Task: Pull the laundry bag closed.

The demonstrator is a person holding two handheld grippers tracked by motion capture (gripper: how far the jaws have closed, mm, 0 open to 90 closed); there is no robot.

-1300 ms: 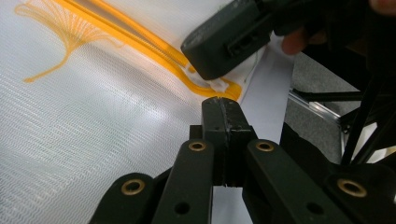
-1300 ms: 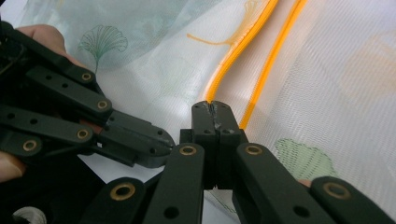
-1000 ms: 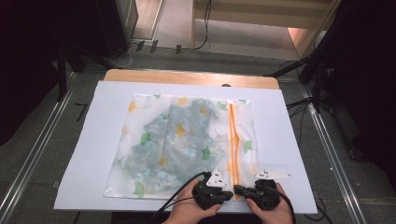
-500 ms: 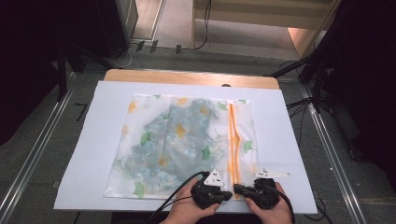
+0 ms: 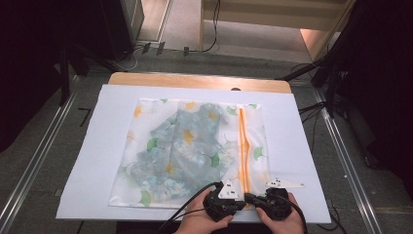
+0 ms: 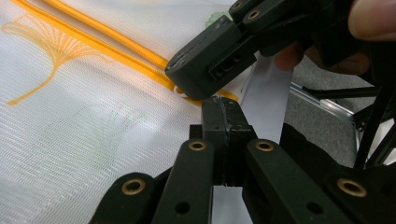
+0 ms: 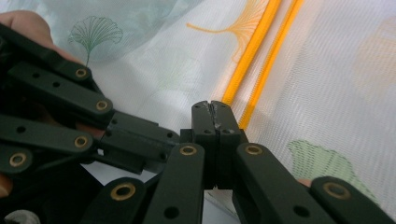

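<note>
A flat white mesh laundry bag (image 5: 195,146) printed with green and orange ginkgo leaves, with pale blue patterned cloth inside and an orange zipper (image 5: 243,146) along its right side, lies in the middle of a white sheet (image 5: 87,165) covering the wooden desk (image 5: 195,80). At the bag's near edge, by the zipper's end, the left claw (image 6: 223,103) and right claw (image 7: 211,106) sit just beside each other. Each has its jaws pressed together; whether they pinch mesh I cannot tell.

Grey floor (image 5: 44,146), wooden table (image 5: 195,80), dim surroundings
</note>
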